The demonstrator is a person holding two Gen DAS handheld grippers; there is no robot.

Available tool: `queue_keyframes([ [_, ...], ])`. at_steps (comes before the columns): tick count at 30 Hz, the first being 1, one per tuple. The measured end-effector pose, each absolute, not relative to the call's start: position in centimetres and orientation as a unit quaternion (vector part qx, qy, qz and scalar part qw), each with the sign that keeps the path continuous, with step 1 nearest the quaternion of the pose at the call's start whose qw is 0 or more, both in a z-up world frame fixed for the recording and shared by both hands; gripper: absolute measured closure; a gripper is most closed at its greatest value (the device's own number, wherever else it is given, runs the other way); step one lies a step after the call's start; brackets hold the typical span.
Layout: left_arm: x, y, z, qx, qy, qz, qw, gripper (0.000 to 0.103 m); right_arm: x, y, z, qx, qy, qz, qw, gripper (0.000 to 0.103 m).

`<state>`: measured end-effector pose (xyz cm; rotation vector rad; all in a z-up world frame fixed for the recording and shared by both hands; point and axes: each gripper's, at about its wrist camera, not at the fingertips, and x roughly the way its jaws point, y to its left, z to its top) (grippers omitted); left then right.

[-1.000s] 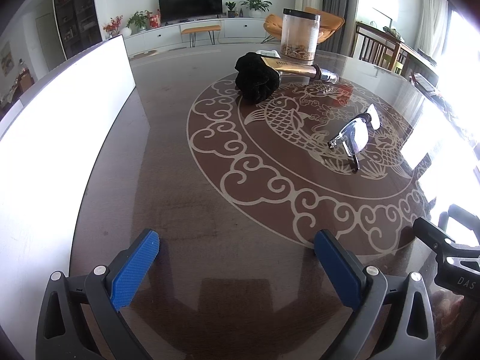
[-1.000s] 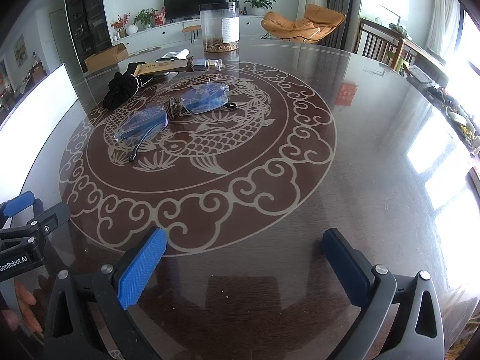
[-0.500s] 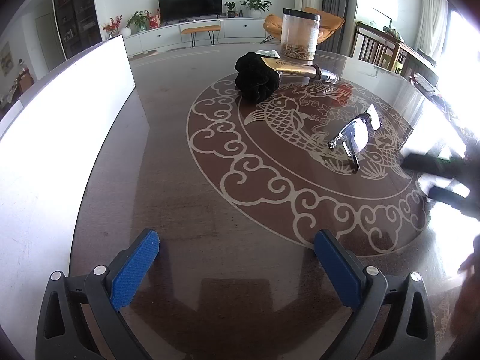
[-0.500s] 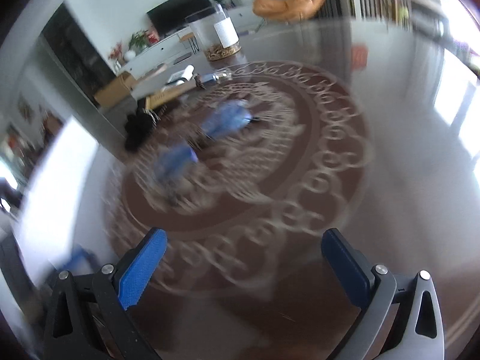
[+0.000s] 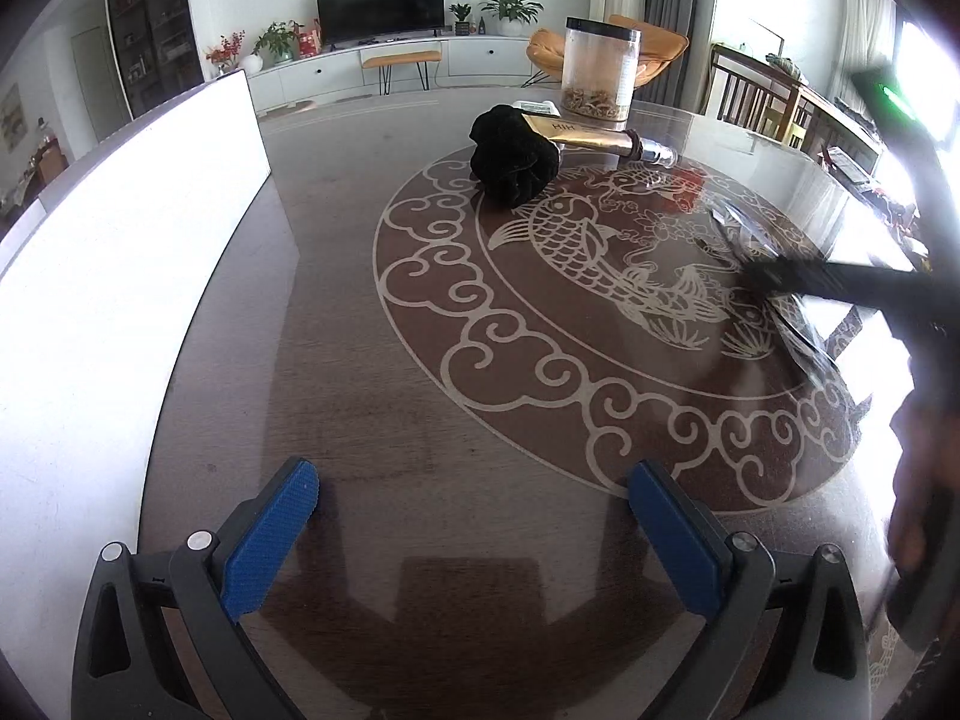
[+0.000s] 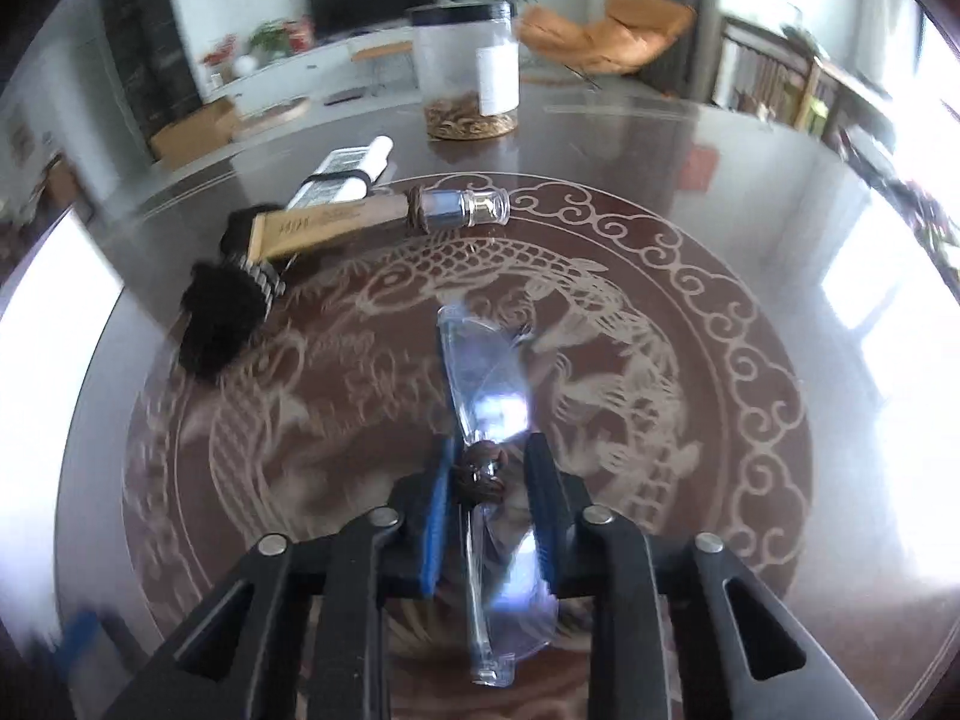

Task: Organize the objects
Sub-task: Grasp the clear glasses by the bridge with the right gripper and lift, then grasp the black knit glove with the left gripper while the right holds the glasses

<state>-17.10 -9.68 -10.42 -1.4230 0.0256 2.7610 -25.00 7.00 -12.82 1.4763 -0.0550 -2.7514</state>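
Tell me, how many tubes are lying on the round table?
2. A gold tube with a clear cap lies beside the black fabric bundle; a white tube lies just behind it, toward the jar. Others may be hidden.

Two downward wrist views, shared table (image 5: pixel 372 360)

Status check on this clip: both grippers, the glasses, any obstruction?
Right gripper just closed, shut on the clear glasses at the bridge. Left gripper open, empty, over bare table. Black scrunchie and gold tube lie clear beyond.
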Motion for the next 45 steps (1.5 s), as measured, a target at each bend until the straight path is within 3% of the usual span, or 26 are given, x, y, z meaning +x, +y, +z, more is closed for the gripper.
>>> queue_keyframes([
  [8, -17.1, -9.7, -10.4, -0.458, 0.008, 0.889, 0.018, 0.000, -16.2, 12.4, -13.2, 0.436, 0.032, -0.899, 0.025, 0.079],
  [10, -17.1, -9.7, -10.4, -0.458, 0.008, 0.889, 0.018, 0.000, -15.5, 13.1, -13.3, 0.432, 0.025, -0.901, 0.024, 0.068],
  [12, -17.1, -9.7, -10.4, -0.459, 0.008, 0.888, 0.017, 0.000, -15.0, 13.7, -13.3, 0.435, 0.014, -0.900, 0.010, 0.022],
  [18, -22.2, -8.5, -10.1, -0.519, 0.007, 0.855, 0.013, 0.000, -15.2, 13.2, -13.7, 0.451, 0.017, -0.892, 0.020, 0.006],
  [28, -37.7, -6.9, -10.1, -0.541, 0.014, 0.841, 0.022, 0.000, -15.2, 13.3, -14.2, 0.454, 0.014, -0.891, 0.016, 0.003],
  [32, -40.5, -7.1, -10.0, -0.541, 0.016, 0.841, 0.021, 0.000, -15.2, 13.3, -14.2, 0.454, 0.013, -0.891, 0.016, 0.003],
  [33, -40.3, -7.0, -9.8, -0.528, 0.024, 0.849, 0.031, 0.019, -15.0, 13.3, -14.2, 0.454, 0.013, -0.891, 0.016, 0.003],
  [34, -39.9, -6.8, -9.4, -0.513, 0.032, 0.857, 0.039, 0.057, -15.0, 13.3, -14.2, 0.455, 0.013, -0.890, 0.017, 0.003],
  [35, -39.3, -6.5, -9.0, -0.505, 0.043, 0.861, 0.046, 0.068, -15.1, 13.3, -14.2, 0.455, 0.013, -0.890, 0.018, 0.003],
  [42, -26.8, -7.5, -9.5, -0.462, 0.025, 0.886, 0.037, 0.067, -15.2, 13.3, -14.3, 0.455, 0.013, -0.890, 0.017, 0.003],
  [44, -21.9, -7.6, -9.7, -0.451, 0.028, 0.891, 0.035, 0.062, -15.2, 13.3, -14.3, 0.455, 0.013, -0.890, 0.017, 0.002],
  [45, -20.0, -7.5, -9.8, -0.450, 0.028, 0.892, 0.034, 0.047, -15.2, 13.3, -14.3, 0.455, 0.013, -0.890, 0.017, 0.002],
])
